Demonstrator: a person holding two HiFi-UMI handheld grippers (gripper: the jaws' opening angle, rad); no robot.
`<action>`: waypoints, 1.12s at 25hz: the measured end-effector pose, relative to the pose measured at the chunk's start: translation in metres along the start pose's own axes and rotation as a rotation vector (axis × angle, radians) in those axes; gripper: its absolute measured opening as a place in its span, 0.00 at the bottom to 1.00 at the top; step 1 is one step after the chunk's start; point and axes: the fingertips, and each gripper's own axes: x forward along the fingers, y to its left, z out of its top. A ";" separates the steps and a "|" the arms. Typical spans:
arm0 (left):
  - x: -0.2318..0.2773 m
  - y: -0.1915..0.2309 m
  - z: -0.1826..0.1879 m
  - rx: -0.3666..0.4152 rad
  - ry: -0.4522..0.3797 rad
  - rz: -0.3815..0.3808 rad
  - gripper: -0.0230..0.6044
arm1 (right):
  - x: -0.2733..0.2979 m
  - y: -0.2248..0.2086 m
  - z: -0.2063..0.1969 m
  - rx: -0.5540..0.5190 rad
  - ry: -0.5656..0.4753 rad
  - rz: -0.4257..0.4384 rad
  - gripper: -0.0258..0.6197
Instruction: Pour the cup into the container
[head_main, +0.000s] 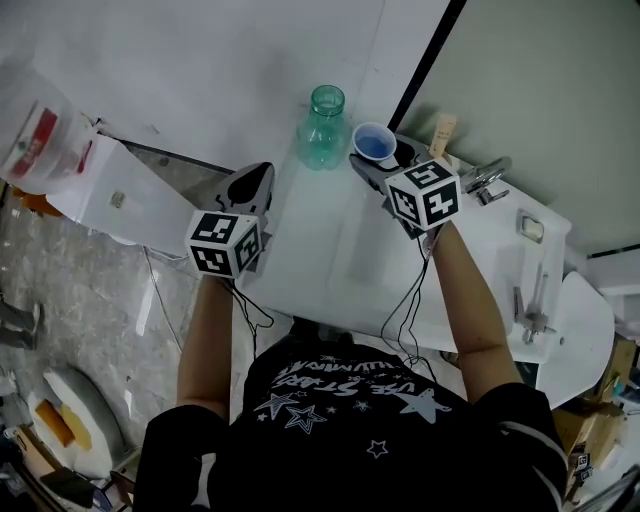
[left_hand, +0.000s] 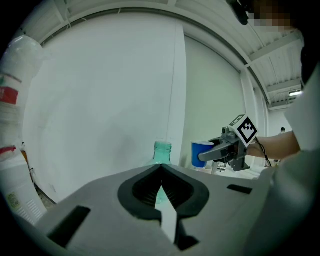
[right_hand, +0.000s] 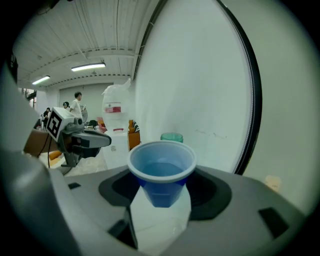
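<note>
A blue cup (head_main: 375, 143) holding liquid is upright between the jaws of my right gripper (head_main: 378, 160), which is shut on it above the back of the white table (head_main: 330, 250). In the right gripper view the cup (right_hand: 161, 170) fills the centre of my right gripper (right_hand: 161, 187), and the bottle's mouth (right_hand: 172, 137) shows just behind it. The container, a teal clear bottle (head_main: 325, 125) with no cap, stands just left of the cup. My left gripper (head_main: 256, 178) hovers at the table's left edge, shut and holding nothing. From my left gripper (left_hand: 161, 172) the bottle (left_hand: 161, 150) stands straight ahead and the cup (left_hand: 201, 152) to its right.
A metal tap (head_main: 487, 178) and a wooden piece (head_main: 442, 130) sit right of the cup near the wall. A black strip (head_main: 425, 60) runs up the wall behind. A white bag with red print (head_main: 40, 140) lies far left. Several people (right_hand: 75, 105) stand in the far background.
</note>
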 end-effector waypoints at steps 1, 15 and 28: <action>0.003 0.001 0.002 0.003 0.000 -0.001 0.06 | 0.001 -0.003 0.003 -0.006 0.003 -0.004 0.48; 0.039 0.021 0.016 0.017 -0.014 -0.022 0.06 | 0.037 -0.042 0.037 -0.113 0.044 -0.049 0.47; 0.058 0.041 0.020 0.004 -0.023 -0.037 0.06 | 0.055 -0.069 0.054 -0.269 0.108 -0.147 0.46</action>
